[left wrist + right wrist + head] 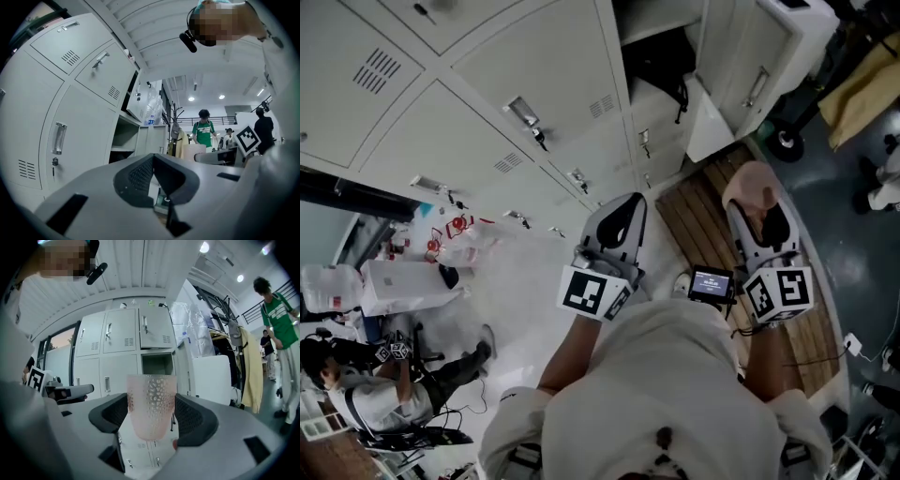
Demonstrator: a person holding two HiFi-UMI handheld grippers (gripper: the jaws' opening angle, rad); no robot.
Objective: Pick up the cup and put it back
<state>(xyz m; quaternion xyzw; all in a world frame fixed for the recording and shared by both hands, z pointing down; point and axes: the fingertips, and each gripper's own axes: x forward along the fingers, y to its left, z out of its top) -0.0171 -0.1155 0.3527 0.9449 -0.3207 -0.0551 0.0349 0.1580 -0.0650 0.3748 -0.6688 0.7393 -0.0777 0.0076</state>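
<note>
A pink, dimpled, see-through cup (pixel 151 404) stands upright between the dark pads of my right gripper (pixel 152 414), which is shut on it. In the head view the cup (pixel 752 190) shows as a pink shape at the tip of the right gripper (pixel 761 214), held above a slatted wooden surface (pixel 698 211). My left gripper (pixel 623 214) is level with it to the left, in front of the lockers. Its jaws (pixel 153 174) meet at the tips and hold nothing.
Grey-white lockers (pixel 516 84) fill the upper left, one compartment (pixel 661 70) standing open. A small screen (pixel 711 283) sits between the grippers. A seated person (pixel 356 384) is at lower left, near a white box (pixel 403 281). A person in green (pixel 281 319) stands at the right.
</note>
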